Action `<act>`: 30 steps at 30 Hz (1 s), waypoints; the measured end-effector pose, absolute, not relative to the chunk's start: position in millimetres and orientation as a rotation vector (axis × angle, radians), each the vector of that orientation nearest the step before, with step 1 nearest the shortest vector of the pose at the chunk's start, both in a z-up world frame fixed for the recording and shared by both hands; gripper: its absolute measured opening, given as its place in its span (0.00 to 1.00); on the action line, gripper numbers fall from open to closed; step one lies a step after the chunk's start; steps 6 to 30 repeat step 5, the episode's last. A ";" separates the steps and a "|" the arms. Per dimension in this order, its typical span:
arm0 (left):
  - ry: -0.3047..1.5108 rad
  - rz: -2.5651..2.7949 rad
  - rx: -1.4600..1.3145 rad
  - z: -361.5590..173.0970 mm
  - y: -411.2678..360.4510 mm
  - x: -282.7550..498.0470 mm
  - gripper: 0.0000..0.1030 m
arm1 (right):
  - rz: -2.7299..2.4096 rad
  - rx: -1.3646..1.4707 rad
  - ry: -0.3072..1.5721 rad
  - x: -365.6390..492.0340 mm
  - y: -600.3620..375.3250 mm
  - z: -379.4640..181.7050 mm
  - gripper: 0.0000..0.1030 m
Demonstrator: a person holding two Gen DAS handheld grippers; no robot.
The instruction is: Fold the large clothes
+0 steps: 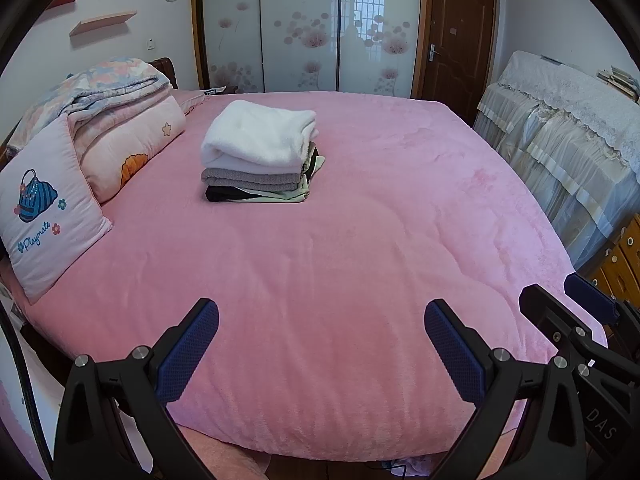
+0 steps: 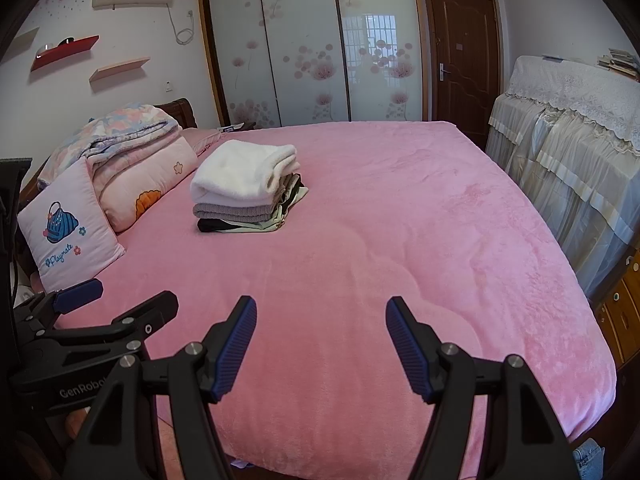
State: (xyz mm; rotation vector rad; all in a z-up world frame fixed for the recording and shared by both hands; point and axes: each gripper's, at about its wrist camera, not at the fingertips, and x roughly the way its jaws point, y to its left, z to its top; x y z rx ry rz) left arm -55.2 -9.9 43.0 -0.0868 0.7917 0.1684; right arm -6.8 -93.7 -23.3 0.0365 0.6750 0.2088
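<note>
A stack of folded clothes [image 1: 260, 160], white on top, then grey, black and pale green, sits on the pink bed [image 1: 360, 240] toward its far left; it also shows in the right wrist view [image 2: 246, 188]. My left gripper [image 1: 320, 316] is open and empty above the bed's near edge. My right gripper [image 2: 322, 312] is open and empty, also over the near edge. The right gripper shows at the right of the left wrist view [image 1: 560, 300], and the left gripper at the lower left of the right wrist view [image 2: 116, 296].
A folded quilt [image 1: 116, 120] and a pink pillow [image 1: 44, 208] lie along the bed's left side. A lace-covered cabinet [image 1: 568, 128] stands right of the bed. Wardrobe doors [image 1: 304, 28] and a brown door [image 1: 456, 36] are behind.
</note>
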 end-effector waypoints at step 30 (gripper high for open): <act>0.793 0.169 -0.088 41.6 -12.3 -56.3 0.99 | 0.209 0.035 0.675 -6.7 -94.4 -23.3 0.66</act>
